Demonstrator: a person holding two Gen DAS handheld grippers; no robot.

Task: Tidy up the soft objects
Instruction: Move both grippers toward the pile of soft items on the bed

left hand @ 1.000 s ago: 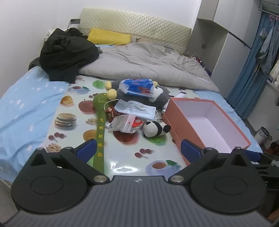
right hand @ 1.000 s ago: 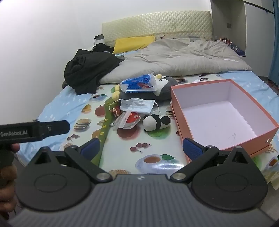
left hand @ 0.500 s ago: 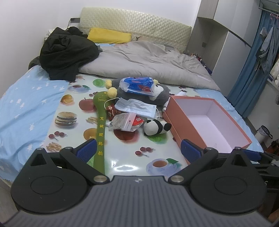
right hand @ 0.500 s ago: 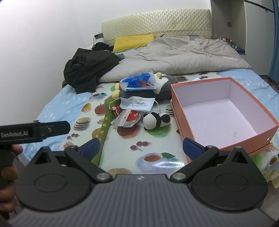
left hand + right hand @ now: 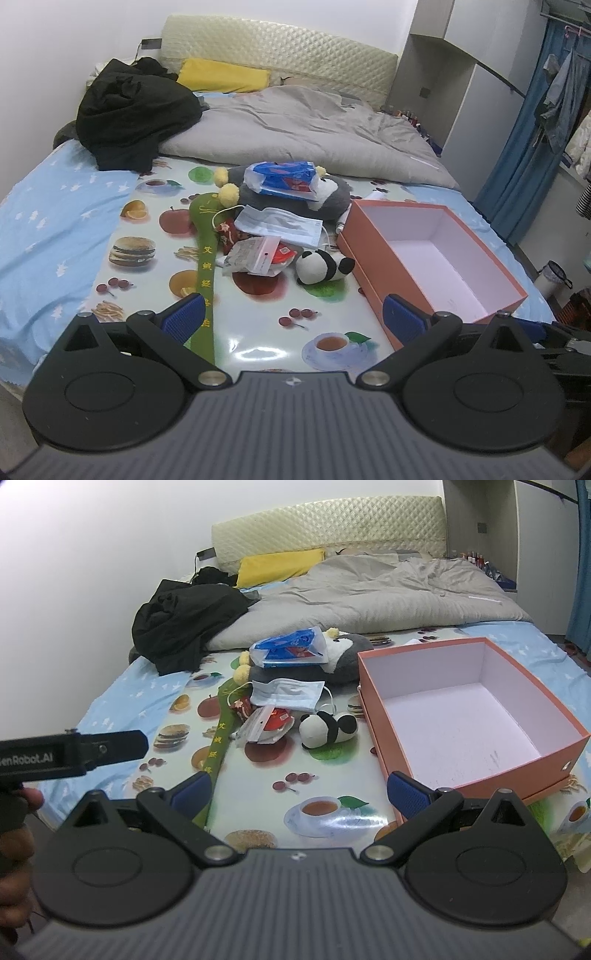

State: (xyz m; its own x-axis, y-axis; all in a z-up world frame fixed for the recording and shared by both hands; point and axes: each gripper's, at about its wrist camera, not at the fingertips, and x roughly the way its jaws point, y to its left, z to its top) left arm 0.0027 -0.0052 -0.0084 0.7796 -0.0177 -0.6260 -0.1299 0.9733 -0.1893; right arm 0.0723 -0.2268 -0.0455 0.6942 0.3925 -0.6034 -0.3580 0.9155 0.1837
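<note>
A small panda plush (image 5: 323, 266) (image 5: 327, 729) lies on the fruit-print mat beside an open orange box (image 5: 436, 254) (image 5: 476, 716) with a white, bare inside. Behind the panda are a face mask (image 5: 279, 225) (image 5: 286, 692), a clear snack bag (image 5: 256, 254) (image 5: 266, 725), a long green padded stick (image 5: 205, 269) (image 5: 221, 734), and a grey penguin plush (image 5: 325, 197) (image 5: 343, 657) with a blue packet (image 5: 282, 177) (image 5: 290, 646) on top. My left gripper (image 5: 293, 317) and right gripper (image 5: 300, 794) both hang open over the mat's near edge, holding nothing.
A black jacket (image 5: 133, 110) and a grey duvet (image 5: 303, 129) cover the far half of the bed, with a yellow pillow (image 5: 223, 75) at the headboard. A blue curtain (image 5: 532, 155) and a small bin (image 5: 554, 277) stand to the right. The left gripper's body (image 5: 70, 753) shows in the right wrist view.
Both grippers have drifted slightly back and up from the bed; the objects on the mat have not moved.
</note>
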